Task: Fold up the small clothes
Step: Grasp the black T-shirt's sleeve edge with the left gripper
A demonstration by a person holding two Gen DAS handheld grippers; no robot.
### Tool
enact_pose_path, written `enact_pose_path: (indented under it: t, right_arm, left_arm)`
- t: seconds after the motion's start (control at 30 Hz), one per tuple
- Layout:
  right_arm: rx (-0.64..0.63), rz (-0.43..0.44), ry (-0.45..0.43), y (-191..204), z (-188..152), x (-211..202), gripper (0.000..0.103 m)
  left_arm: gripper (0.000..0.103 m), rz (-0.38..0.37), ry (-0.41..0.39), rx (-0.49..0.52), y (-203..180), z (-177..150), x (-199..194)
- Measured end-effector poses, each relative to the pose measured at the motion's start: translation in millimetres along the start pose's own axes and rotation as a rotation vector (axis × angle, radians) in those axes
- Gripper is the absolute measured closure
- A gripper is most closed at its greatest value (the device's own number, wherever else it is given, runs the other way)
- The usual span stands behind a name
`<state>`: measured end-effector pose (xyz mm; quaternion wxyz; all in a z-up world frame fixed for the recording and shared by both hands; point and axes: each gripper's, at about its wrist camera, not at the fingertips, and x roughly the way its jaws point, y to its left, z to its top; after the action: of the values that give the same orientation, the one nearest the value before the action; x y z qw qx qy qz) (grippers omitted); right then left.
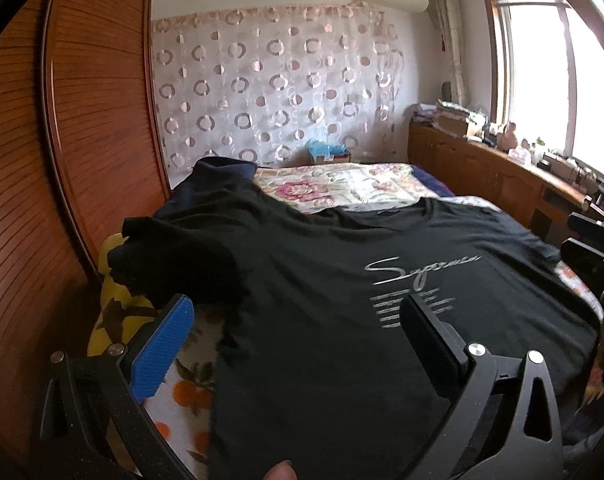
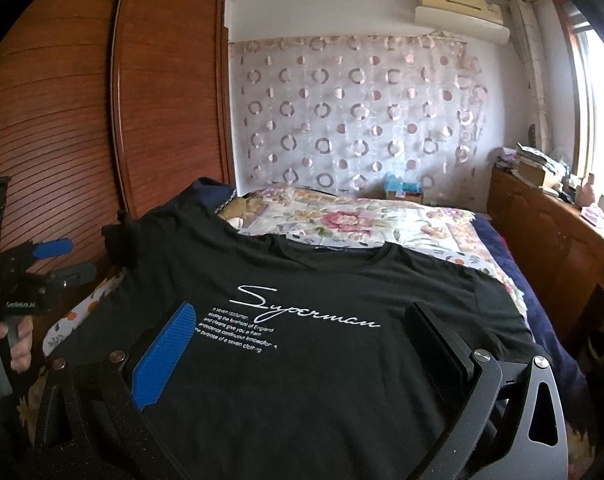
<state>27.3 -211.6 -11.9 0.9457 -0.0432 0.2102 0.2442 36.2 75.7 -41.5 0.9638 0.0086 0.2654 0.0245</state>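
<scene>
On the bed [image 2: 382, 220] the black T-shirt [image 2: 302, 360] lies mostly flat, not yet folded, and the left gripper [image 1: 297, 340] and right gripper [image 2: 302, 340] hover open, holding nothing.

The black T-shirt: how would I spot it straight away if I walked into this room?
Find the bed with its floral cover, between the wooden wardrobe and the window side. The black T-shirt lies spread face up across the near end. Unlike the dark blue garment bunched behind it by the wardrobe, it carries a white script word on the chest with small lines of print below.
</scene>
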Motion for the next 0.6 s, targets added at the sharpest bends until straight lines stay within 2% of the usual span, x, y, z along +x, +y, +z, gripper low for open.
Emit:
enact_pose_path:
  t: [0.17,0.27,0.4,0.5,0.6]
  right_arm:
    - [-0.014,0.02,0.022,-1.5,1.9,12.3,0.0]
    - [-0.027,0.032,0.041,-3.0,3.0,22.5,0.0]
    - [-0.032,0.059,0.062,-3.1,5.6,32.0,0.0]
    - [-0.038,0.079,0.076,-5.3,7.2,34.7,0.0]
    - [-0.049,0.093,0.09,-4.7,8.6,41.9,0.0]
  left_arm:
    - [0.003,-0.033,0.045,-0.024,31.2,5.1,19.3]
    - [0.007,-0.021,0.07,-0.022,49.3,11.4,29.7]
    - [0.015,0.01,0.087,-0.027,75.6,21.6,43.2]
    - [0.021,0.01,0.096,-0.07,96.0,30.3,52.9]
    - [0.032,0.008,0.113,-0.107,114.9,37.4,66.4]
